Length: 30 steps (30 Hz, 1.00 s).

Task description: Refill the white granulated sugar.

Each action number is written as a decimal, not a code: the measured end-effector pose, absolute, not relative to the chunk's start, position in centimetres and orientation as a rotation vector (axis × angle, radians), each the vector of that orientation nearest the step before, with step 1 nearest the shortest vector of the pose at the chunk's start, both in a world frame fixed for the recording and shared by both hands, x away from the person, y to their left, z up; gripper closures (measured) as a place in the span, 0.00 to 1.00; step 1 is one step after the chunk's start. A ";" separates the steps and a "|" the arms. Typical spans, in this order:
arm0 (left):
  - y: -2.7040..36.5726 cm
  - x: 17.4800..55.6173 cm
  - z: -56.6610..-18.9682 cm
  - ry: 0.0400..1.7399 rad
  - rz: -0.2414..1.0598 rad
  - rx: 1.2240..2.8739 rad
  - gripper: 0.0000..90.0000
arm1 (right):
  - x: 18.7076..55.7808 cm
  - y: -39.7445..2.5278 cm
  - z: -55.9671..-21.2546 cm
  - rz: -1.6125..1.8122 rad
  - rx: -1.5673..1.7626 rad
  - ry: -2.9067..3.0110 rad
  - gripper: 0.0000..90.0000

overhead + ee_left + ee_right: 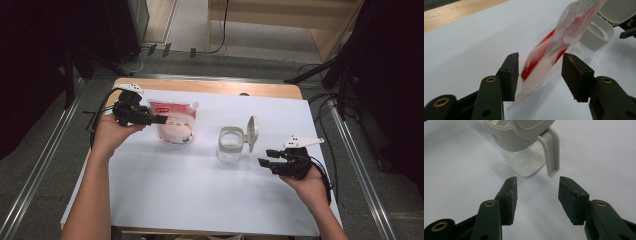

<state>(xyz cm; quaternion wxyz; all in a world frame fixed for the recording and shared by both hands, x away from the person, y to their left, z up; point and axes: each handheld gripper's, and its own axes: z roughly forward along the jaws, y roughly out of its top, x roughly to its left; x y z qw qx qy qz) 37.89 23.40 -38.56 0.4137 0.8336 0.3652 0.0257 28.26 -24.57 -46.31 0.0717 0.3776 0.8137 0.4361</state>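
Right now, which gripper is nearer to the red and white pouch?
Left. The left gripper has its open jaws around the pouch; the right gripper is beyond the jar.

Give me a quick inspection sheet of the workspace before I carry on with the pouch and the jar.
Surface: white sheet over a wooden table, flat.
Job's things: red-and-white pouch left of centre; clear jar with its hinged lid flipped open, standing apart from the pouch.
Clutter: nothing seen on the sheet.
Grippers: left gripper open, jaws on either side of the pouch edge; right gripper open, short of the jar, holding nothing.
Cables: one trails from each gripper; more lie on the floor behind the table.
Surroundings: dark stands on both sides, wooden furniture at the back.
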 end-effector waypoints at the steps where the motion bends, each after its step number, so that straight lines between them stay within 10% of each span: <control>1: 23.3 38.0 -38.7 0.916 0.055 2.090 0.56 | 28.2 -24.5 -46.3 1.307 1.129 2.450 0.56; 30: 22.1 38.0 -39.7 0.956 -0.073 2.055 0.99 | 25.9 -20.6 -45.0 1.387 0.897 2.518 0.61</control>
